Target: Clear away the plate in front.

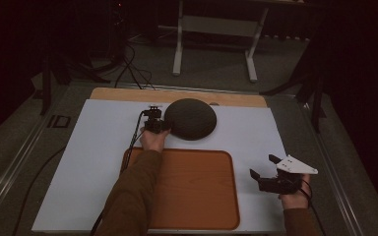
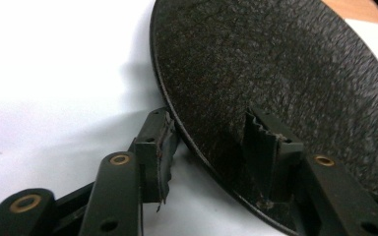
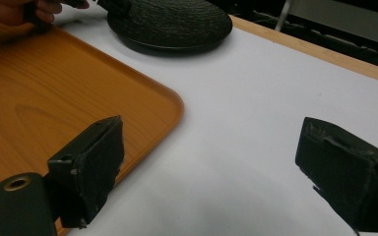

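Toward the far middle of the white surface (image 1: 98, 147), just beyond the orange tray (image 1: 192, 191), lies a dark round dish (image 1: 190, 118) turned upside down, its domed, rough-textured underside facing up. The left hand-held gripper (image 1: 153, 123) is at its near-left rim; in the left gripper view the jaws straddle that thin edge (image 2: 177, 128), one pad (image 2: 160, 147) outside and below the rim, the other (image 2: 270, 152) over the domed back, and they stand partly open with a gap on the outer side, so the rim is not yet clamped. The dish looks stiff and fairly light, with a grainy skin that should give the pads some bite, though the sloping dome could let the upper pad slide outward; my guess is that the rim, taken well in from the edge, is the only sensible hold, since nothing else is thin enough. The right hand-held gripper (image 1: 270, 179) hovers wide open and empty over the surface, right of the tray and well apart from the dish.
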